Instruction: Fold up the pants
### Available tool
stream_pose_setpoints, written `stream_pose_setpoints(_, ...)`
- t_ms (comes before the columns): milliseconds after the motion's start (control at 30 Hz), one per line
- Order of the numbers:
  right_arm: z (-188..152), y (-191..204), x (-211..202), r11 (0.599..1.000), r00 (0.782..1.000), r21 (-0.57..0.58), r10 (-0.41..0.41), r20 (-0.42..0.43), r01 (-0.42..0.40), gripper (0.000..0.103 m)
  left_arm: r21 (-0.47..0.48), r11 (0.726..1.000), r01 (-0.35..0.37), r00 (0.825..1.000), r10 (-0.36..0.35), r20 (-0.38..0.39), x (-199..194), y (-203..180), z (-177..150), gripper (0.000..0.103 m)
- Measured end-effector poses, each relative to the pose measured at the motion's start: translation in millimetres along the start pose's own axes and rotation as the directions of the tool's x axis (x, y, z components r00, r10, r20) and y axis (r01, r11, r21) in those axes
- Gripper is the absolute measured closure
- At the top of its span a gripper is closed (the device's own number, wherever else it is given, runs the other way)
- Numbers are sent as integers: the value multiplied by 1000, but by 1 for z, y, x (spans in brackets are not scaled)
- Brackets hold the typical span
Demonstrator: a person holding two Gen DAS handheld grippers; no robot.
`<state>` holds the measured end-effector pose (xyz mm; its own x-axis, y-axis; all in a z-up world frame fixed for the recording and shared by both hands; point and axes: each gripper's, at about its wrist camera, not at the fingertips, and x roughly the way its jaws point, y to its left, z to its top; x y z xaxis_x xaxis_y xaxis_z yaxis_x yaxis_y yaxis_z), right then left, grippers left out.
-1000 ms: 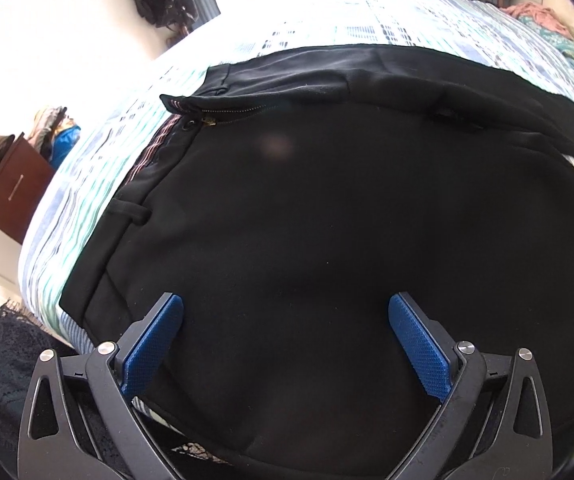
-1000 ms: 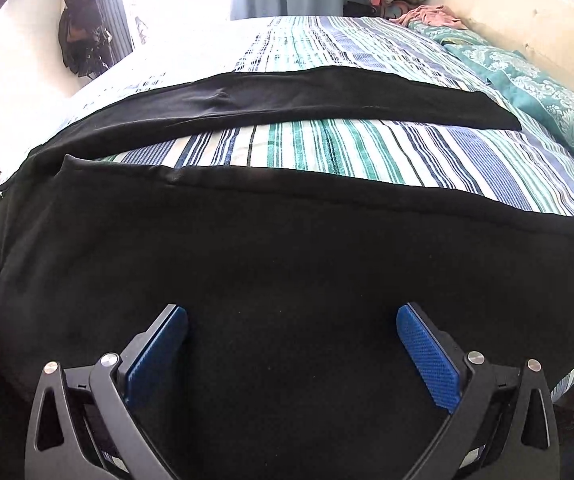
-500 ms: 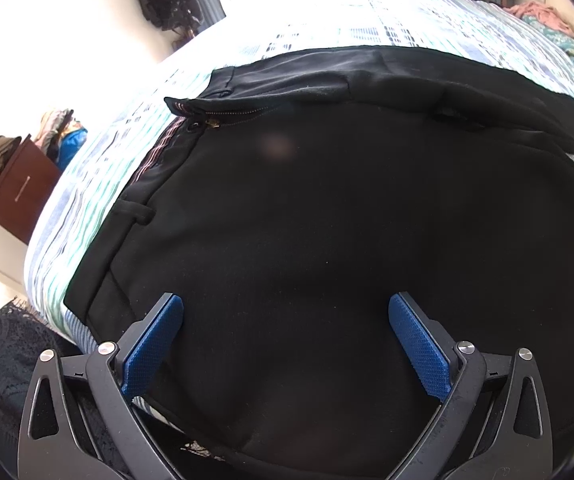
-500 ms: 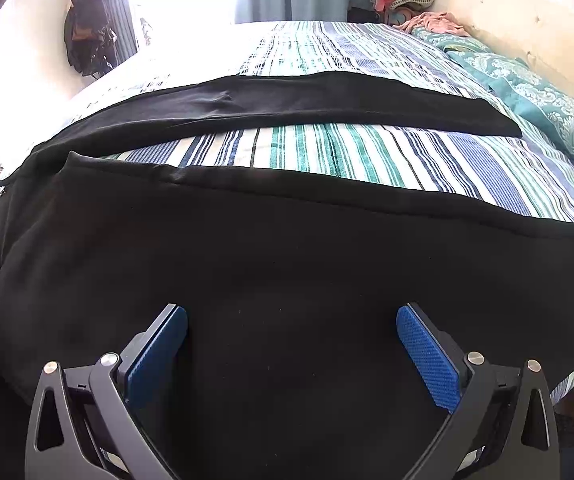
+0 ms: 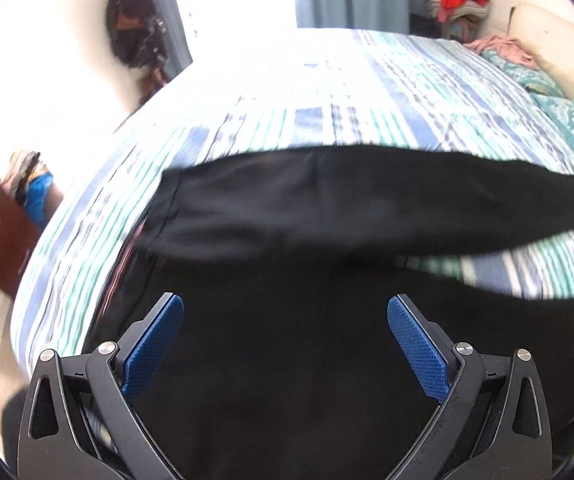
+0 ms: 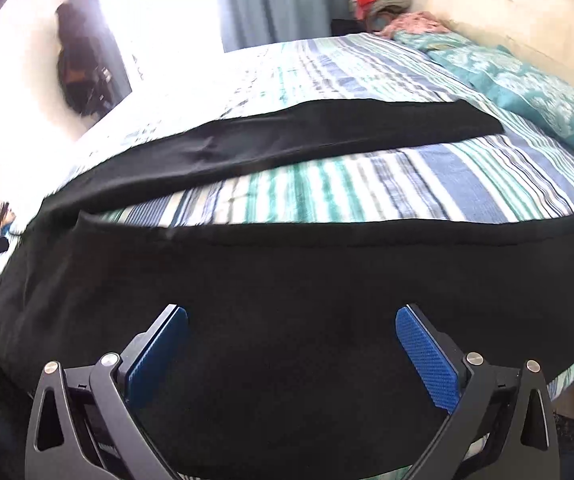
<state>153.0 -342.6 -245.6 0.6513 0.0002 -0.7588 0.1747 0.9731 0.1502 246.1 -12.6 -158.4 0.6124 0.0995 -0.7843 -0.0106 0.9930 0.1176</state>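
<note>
Jaws wide on left gripper and right gripper; pants on striped bedspread

Left tool: two black angular finger arms of open triangular frame, each with a cut-out window near its base. Blue fingers with a fine knurled texture line the inner faces. Two round silver screw heads sit on each arm, just outward of the blue facing.

Right tool: same build, with black skeletal arms, blue textured fingers, and paired silver screws outward of each facing. In the right wrist view, a black part with small white lettering, too blurred to read, shows at the frame's left edge.
</note>
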Motion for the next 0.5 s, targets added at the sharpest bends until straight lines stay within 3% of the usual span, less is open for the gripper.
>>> stream_pose_setpoints(100, 9, -21, -1, 996, 1000, 83, 6, -8, -6, 0, -7, 999, -42, 999, 43, 31, 33, -4, 39, 1)
stream_pose_setpoints(167, 18, -34, -1, 993, 1000, 121, 17, -14, -15, 0, -17, 993, -114, 993, 114, 20, 66, 1, 56, 1)
stream_pose_setpoints(300, 44, -61, -5, 991, 1000, 132, 25, 8, -26, 0, -75, 970, -229, 967, 218, -131, 138, 36, 50, 1)
stream_pose_setpoints(333, 52, -69, -4, 993, 1000, 119, 22, 8, -22, 0, -92, 972, -217, 966, 199, -167, 153, 48, 39, 0)
stream_pose_setpoints(400, 75, -90, 3, 995, 1000, 96, 4, -4, -4, 0, -187, 978, -93, 992, 75, -97, 154, 68, 21, 1)
stream_pose_setpoints(433, 87, -104, 8, 995, 1000, 98, 2, -15, -1, 0, -198, 978, -73, 995, 58, -81, 152, 70, 18, 1)
stream_pose_setpoints(500, 112, -135, 23, 993, 999, 120, 4, -44, 2, 0, -173, 980, -99, 993, 87, -76, 151, 64, 16, 1)
